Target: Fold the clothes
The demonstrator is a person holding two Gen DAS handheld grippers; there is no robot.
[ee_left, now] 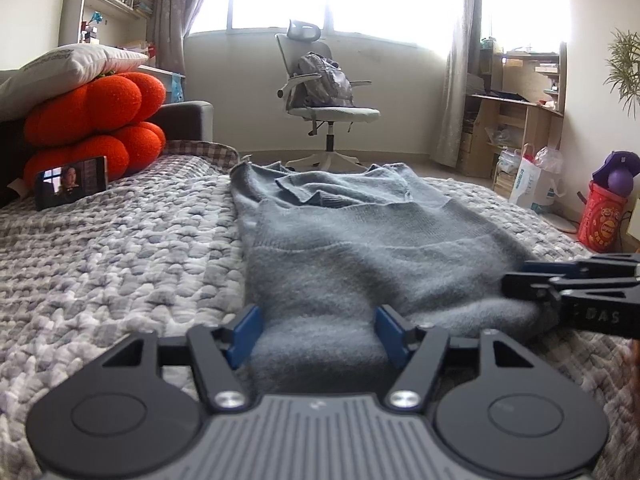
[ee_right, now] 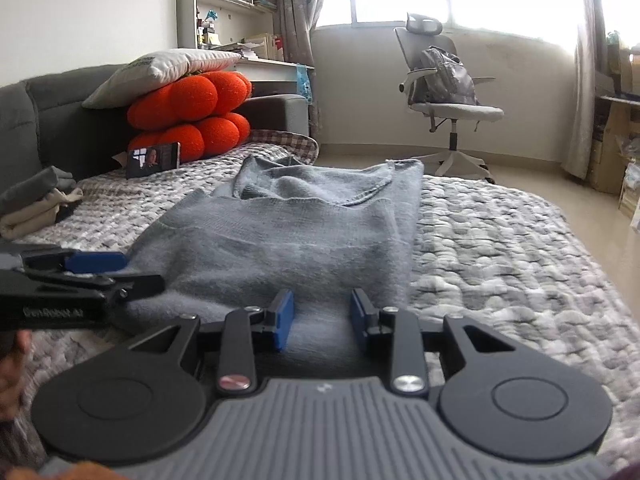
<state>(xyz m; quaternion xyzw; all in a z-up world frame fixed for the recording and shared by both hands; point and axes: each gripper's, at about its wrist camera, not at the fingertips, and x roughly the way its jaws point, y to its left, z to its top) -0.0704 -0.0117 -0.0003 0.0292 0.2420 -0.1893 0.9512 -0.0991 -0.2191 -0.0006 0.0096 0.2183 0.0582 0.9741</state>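
Note:
A grey knitted sweater point(ee_left: 360, 248) point(ee_right: 288, 240) lies flat on the bed, collar at the far end and sleeves folded across the body. My left gripper point(ee_left: 317, 334) is at the left part of the near hem. Its jaws stand wide apart, and the hem's fabric lies between the blue pads without any pinch showing. My right gripper point(ee_right: 322, 320) is at the right part of the same hem. Its jaws stand narrower but still apart, with smooth fabric lying between them. Each gripper shows from the side in the other's view: right gripper point(ee_left: 520, 276), left gripper point(ee_right: 140, 272).
The bed's grey-white quilt point(ee_left: 120, 260) point(ee_right: 500, 260) spreads on both sides of the sweater. A phone point(ee_left: 71, 186) leans on orange cushions point(ee_left: 92, 120) at the far left. Folded clothes point(ee_right: 36, 204) lie at the left edge. An office chair point(ee_left: 320, 92) stands beyond the bed.

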